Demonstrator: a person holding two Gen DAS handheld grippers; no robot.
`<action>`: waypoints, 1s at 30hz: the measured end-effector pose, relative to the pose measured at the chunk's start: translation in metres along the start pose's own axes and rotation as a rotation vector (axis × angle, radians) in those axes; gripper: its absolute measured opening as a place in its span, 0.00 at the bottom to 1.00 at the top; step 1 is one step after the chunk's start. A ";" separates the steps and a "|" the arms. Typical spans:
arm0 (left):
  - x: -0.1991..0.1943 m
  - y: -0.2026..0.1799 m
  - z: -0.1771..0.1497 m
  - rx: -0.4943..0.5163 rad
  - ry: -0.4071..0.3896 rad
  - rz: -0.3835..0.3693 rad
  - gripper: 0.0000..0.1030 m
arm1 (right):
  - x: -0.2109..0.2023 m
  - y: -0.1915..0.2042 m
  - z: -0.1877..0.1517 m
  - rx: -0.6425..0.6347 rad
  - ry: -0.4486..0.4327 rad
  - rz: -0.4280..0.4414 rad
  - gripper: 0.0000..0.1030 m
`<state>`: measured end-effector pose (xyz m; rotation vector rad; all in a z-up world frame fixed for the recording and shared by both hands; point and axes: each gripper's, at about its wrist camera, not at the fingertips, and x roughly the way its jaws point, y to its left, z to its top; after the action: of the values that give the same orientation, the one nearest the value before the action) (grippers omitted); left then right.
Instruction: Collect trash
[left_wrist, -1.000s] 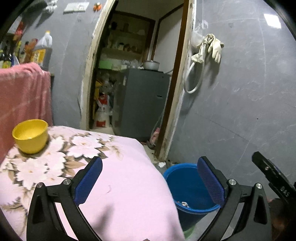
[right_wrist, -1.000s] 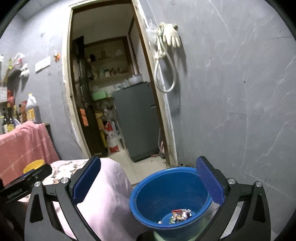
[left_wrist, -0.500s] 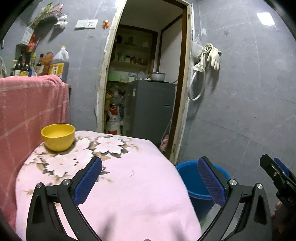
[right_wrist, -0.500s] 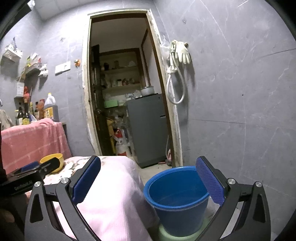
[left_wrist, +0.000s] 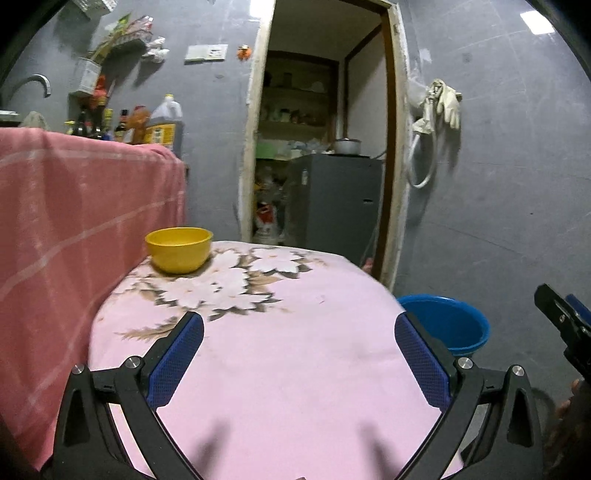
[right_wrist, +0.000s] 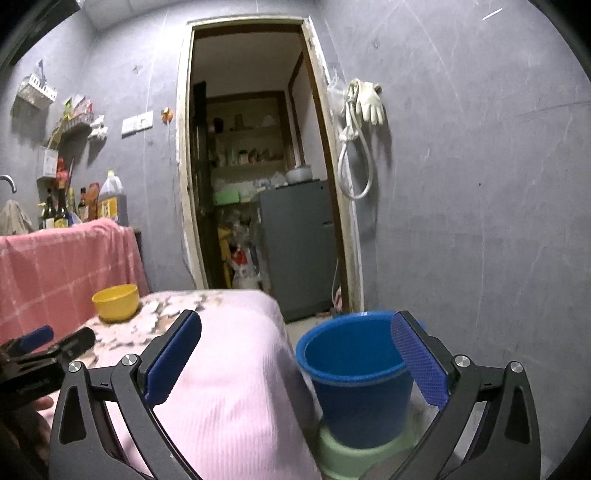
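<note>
Since no trash shows on the surface (left_wrist: 280, 369):
Left claw (left_wrist: 299, 354): apart, empty.
Right claw (right_wrist: 295, 354): apart, empty.
Bucket (right_wrist: 354, 369): off the surface's right edge, ready for scraps.

You face a grey wall (right_wrist: 480, 184) with an open doorway (right_wrist: 255, 147); a grey fridge (right_wrist: 299, 247) stands inside it, and rubber gloves (right_wrist: 371, 101) hang beside its frame.
</note>
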<state>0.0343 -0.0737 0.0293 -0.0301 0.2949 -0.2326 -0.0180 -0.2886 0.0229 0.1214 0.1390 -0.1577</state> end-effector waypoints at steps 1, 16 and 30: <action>-0.003 0.002 -0.003 -0.002 -0.003 0.008 0.98 | -0.002 0.001 -0.004 -0.001 0.006 0.000 1.00; -0.004 0.018 -0.031 0.003 -0.007 0.051 0.98 | 0.000 0.020 -0.029 -0.067 0.019 0.057 1.00; 0.000 0.026 -0.036 -0.019 0.013 0.050 0.98 | 0.004 0.016 -0.033 -0.043 0.041 0.054 1.00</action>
<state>0.0291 -0.0485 -0.0065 -0.0395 0.3106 -0.1802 -0.0157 -0.2689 -0.0084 0.0851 0.1796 -0.0982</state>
